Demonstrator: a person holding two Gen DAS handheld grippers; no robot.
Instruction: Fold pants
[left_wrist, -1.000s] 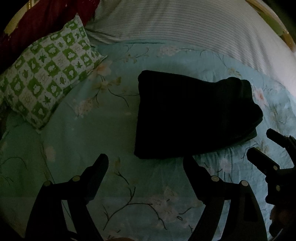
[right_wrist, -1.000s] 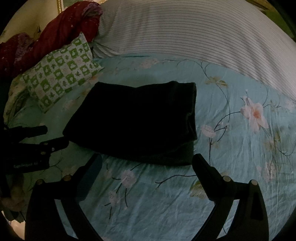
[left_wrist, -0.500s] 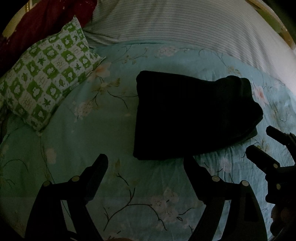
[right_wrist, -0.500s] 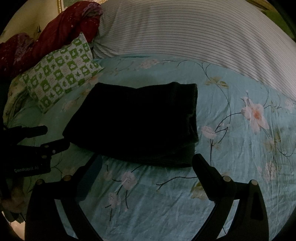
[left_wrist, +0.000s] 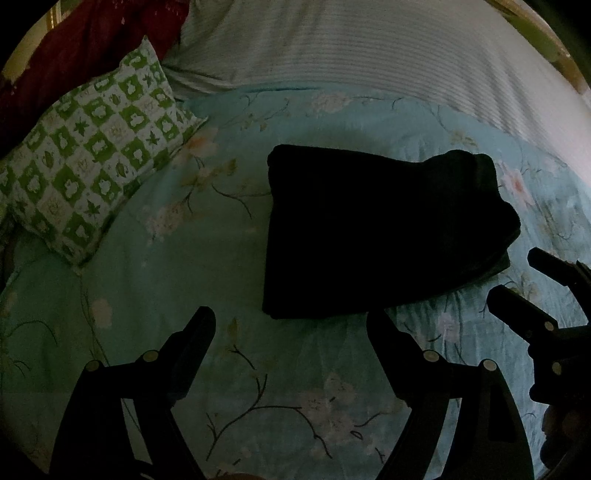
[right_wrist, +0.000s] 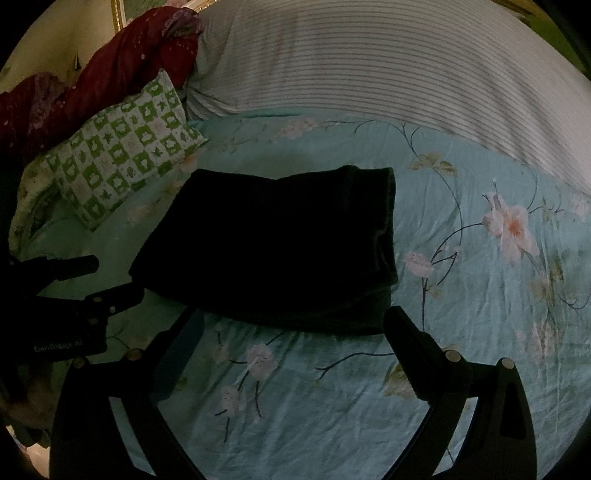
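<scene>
The black pants (left_wrist: 373, 232) lie folded into a flat rectangle on the light blue floral bedsheet (left_wrist: 207, 280); they also show in the right wrist view (right_wrist: 273, 247). My left gripper (left_wrist: 291, 325) is open and empty, held just short of the near edge of the pants. My right gripper (right_wrist: 295, 321) is open and empty, its fingertips at the near edge of the pants. The right gripper also shows at the right edge of the left wrist view (left_wrist: 517, 280), and the left gripper at the left edge of the right wrist view (right_wrist: 110, 280).
A green and white checked pillow (left_wrist: 88, 162) lies at the left of the bed. A striped white cover (left_wrist: 369, 48) spans the far side. A dark red blanket (right_wrist: 92, 88) is bunched at the far left corner.
Both grippers have shifted only slightly over the sheet; the left view slid a little. The pants have not moved. Both grippers stay open.
</scene>
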